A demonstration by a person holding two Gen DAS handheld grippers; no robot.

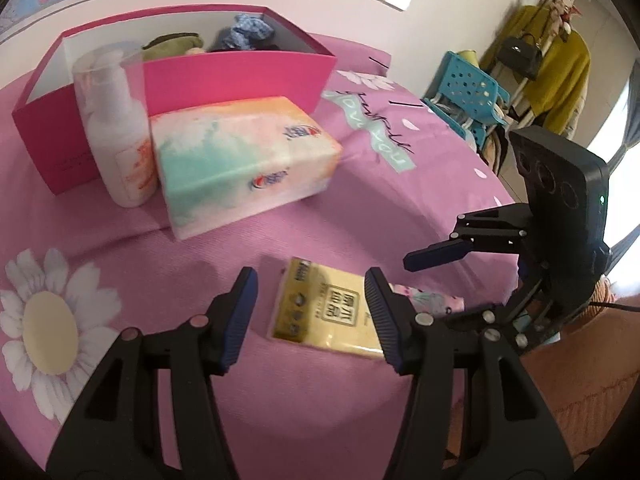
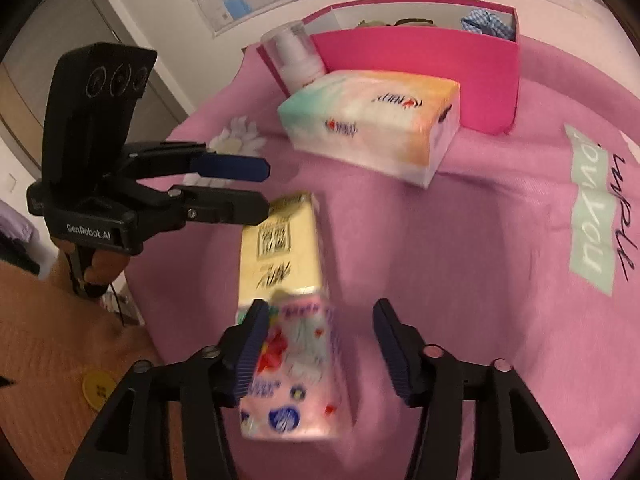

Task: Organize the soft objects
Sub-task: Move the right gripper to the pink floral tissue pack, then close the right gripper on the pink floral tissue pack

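- the yellow tissue pack lies flat on the pink bedspread, its long axis running away from the left gripper toward the big tissue pack.
- the left gripper is spread and hangs over it, jaws on either side, pads not pressing.
- the pink tissue pack lies end to end with the yellow one, nearer the right gripper.
- the right gripper is spread; its left pad is at the pack's edge, the other clear.
- the pink box stands beyond.
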